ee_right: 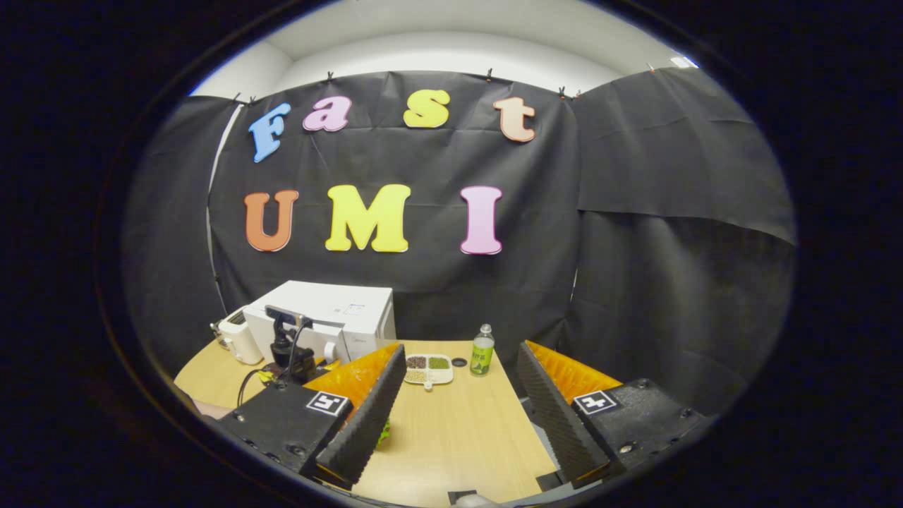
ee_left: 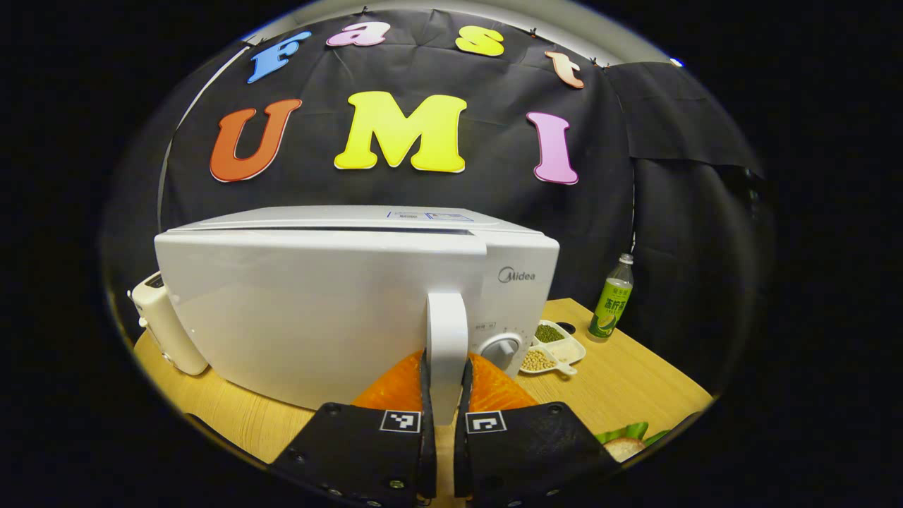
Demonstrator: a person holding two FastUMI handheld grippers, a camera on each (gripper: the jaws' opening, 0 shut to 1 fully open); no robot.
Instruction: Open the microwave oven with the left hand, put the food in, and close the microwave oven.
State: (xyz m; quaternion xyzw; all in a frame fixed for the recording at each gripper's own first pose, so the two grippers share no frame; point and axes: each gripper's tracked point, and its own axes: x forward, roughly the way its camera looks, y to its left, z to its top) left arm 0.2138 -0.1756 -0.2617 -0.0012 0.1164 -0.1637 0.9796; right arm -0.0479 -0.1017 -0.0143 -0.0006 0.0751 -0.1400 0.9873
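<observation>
At the bottom centre of the left gripper view, the left gripper (ee_left: pixel 446 395) is clenching the microwave oven's (ee_left: pixel 338 303) door handle (ee_left: pixel 447 331). The right gripper (ee_right: pixel 462 402) is hanging released. The food (ee_left: pixel 624 444) is sitting lower right. Pulling off-line could slip the fingers off the handle.

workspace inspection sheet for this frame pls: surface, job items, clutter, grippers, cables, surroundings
Surface: wooden table, light finish.
Job's things: white microwave, door slightly ajar along the top; its door handle upright; food barely visible at the table's near edge.
Clutter: green bottle, divided dish of beans, white toaster.
Grippers: left gripper shut on the door handle; right gripper open, holding nothing, above the table.
Cables: black cable by the left gripper's rig.
Surroundings: black cloth wall.
</observation>
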